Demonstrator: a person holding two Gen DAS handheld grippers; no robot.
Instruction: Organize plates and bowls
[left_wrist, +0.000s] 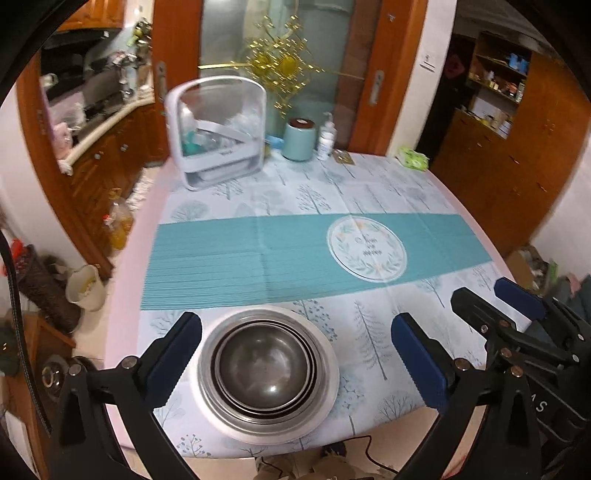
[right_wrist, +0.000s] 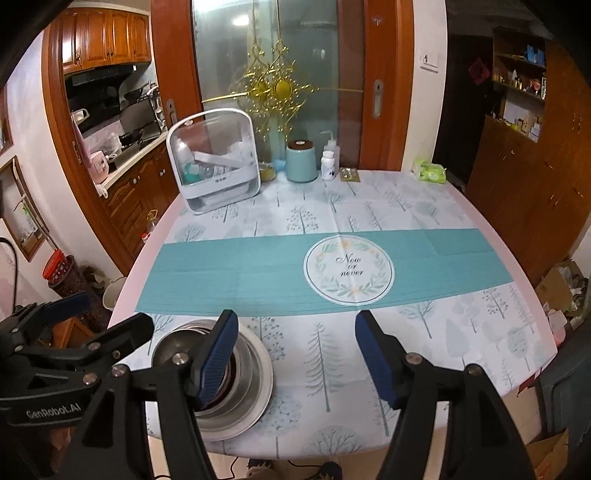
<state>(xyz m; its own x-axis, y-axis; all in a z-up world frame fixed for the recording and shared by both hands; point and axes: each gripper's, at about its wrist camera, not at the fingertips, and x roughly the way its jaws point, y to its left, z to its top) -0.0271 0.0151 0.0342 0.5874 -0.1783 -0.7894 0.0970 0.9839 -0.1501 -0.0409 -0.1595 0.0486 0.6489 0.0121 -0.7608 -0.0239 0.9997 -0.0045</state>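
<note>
Near the table (left_wrist: 369, 192) front edge — nested steel bowls (left_wrist: 264, 365) stacked on a white plate (left_wrist: 328, 384). Left gripper (left_wrist: 295, 354) — jaws wide apart, flanking the stack; right gripper (right_wrist: 295, 354) jaws apart, empty, beside it.

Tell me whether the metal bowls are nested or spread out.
Nested. The metal bowls sit one inside another, upright, on the white plate near the table's front edge; their rims form concentric rings.
</note>
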